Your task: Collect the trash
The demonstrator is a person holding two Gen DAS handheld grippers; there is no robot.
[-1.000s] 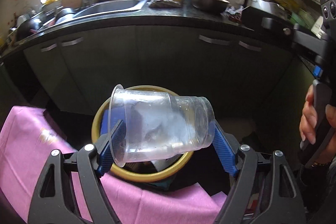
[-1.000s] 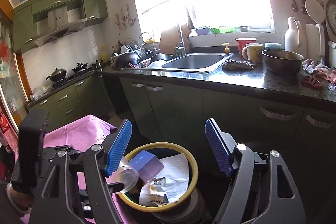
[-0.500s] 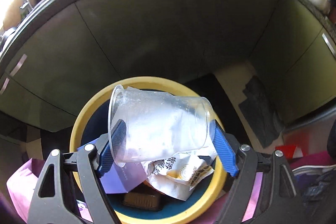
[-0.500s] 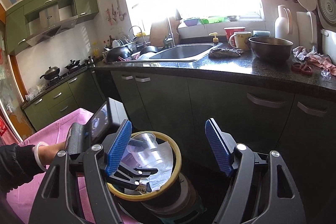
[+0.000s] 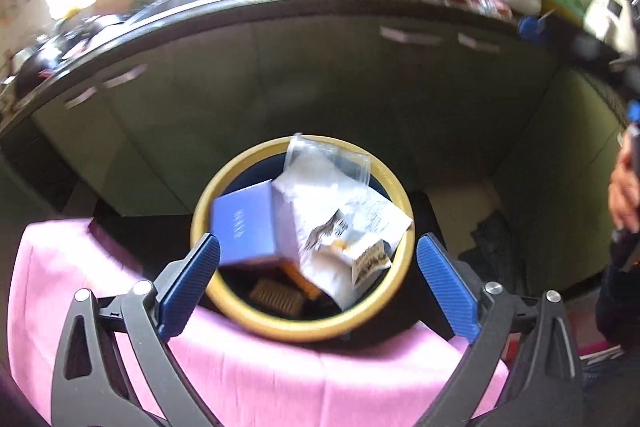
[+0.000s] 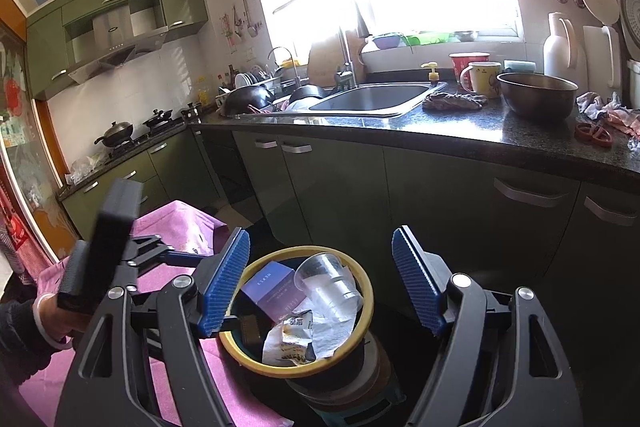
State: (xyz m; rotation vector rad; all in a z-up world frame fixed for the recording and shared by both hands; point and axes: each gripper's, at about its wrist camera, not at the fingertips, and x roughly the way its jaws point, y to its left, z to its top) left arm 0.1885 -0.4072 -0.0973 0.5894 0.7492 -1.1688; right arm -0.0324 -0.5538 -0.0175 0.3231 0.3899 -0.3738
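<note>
The left gripper (image 5: 318, 277) hangs over the yellow-rimmed bin (image 5: 396, 211), jaws opening, nothing between them. The clear plastic cup (image 6: 326, 281) lies inside on a purple box (image 6: 270, 287) and wrappers. The right gripper (image 6: 320, 283) stands wide and empty. A pink cloth (image 5: 276, 379) seemingly covers a table beside green cabinets (image 6: 340, 183).

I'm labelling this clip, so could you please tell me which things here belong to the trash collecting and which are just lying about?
Job:
- yellow-rimmed bin
- clear plastic cup
- purple box
- crumpled wrapper
- left gripper, opening, empty

Lying about:
- steel bowl
- mug
- red scissors
- pink cloth
</note>
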